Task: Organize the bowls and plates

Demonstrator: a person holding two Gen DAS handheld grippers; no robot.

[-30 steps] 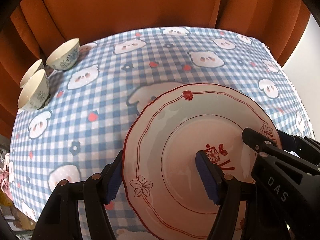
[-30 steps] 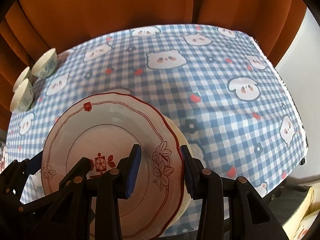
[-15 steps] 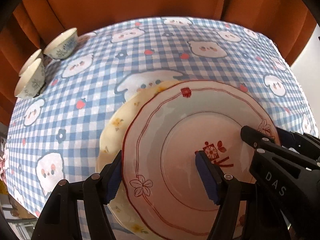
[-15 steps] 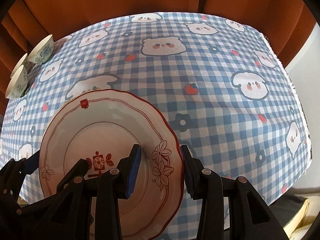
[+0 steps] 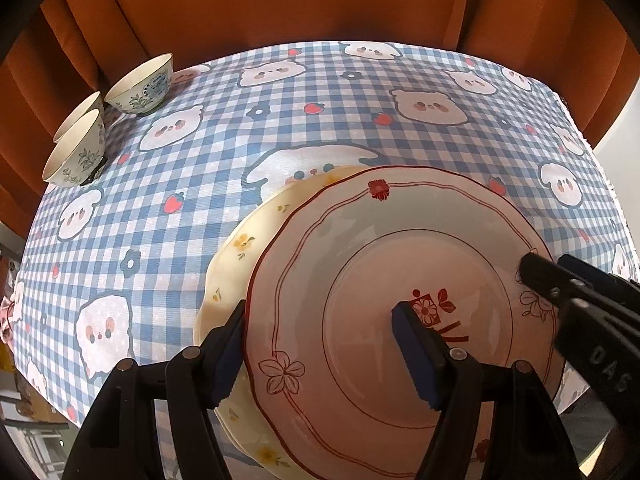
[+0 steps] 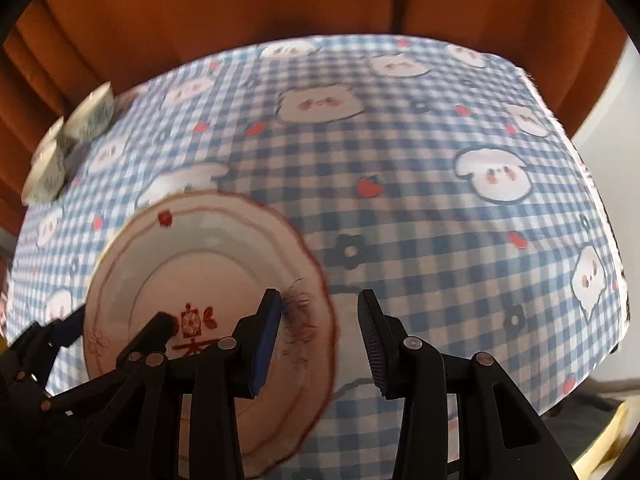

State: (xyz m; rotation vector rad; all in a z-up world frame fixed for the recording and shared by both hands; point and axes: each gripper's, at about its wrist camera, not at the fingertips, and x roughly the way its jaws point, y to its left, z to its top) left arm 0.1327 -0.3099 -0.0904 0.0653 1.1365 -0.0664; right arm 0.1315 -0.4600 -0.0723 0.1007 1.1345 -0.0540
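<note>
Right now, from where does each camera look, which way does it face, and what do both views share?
Left wrist: sits on the left gripper, faces steeply down at the red plate over a yellow plate; own fingers straddle the red plate's left rim, right gripper at right.
Right wrist: sits on the right gripper, faces down, blurred; own fingers straddle the plate's right rim, left gripper at left.
Shared: red plate, bowls, checked cloth, orange curtain.

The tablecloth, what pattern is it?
Blue and white check with white bears and strawberries; the tablecloth shows best in the left wrist view.
</note>
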